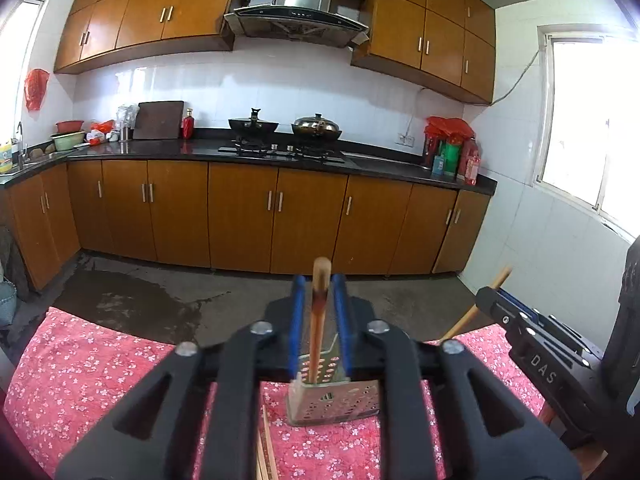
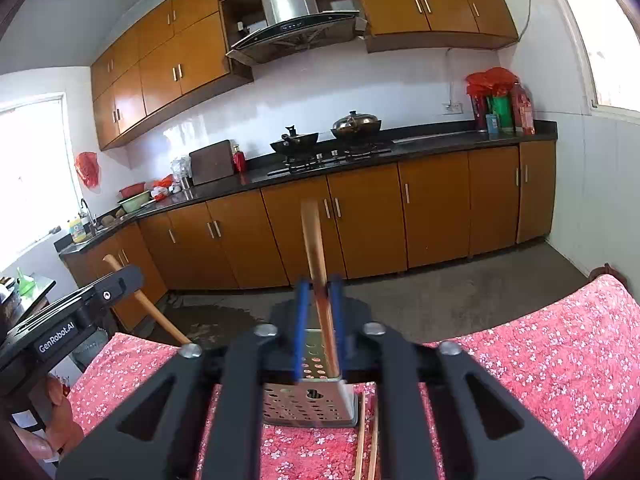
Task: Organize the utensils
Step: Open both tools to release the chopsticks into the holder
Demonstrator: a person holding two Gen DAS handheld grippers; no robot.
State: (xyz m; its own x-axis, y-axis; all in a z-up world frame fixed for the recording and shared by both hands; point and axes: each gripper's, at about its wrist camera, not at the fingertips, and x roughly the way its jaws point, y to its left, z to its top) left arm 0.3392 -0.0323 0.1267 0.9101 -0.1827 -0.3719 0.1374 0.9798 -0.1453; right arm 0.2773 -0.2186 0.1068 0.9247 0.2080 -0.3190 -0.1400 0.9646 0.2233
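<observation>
Utensil holder (image 1: 334, 400): perforated steel box, rectangular, open-topped, stood on the table (image 1: 100, 380) near its front edge; floral red cloth beneath. Chopsticks: slim wood, dark-stained midway. One chopstick (image 1: 319, 312) is pinched in the left gripper (image 1: 319, 292), blue fingers (image 1: 298, 320) nearly closed; another chopstick (image 2: 318, 276) is likewise clamped in the right gripper (image 2: 319, 292). Loose chopsticks (image 2: 368, 440) are laid beside the holder.

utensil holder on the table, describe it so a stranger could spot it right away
Find the table under the red floral tablecloth, facing the kitchen cabinets. Near its front edge stands a small perforated metal utensil holder, boxy and silver. Unlike the loose wooden chopsticks lying flat beside it, it stands upright, with both grippers' chopsticks reaching into it.
</observation>
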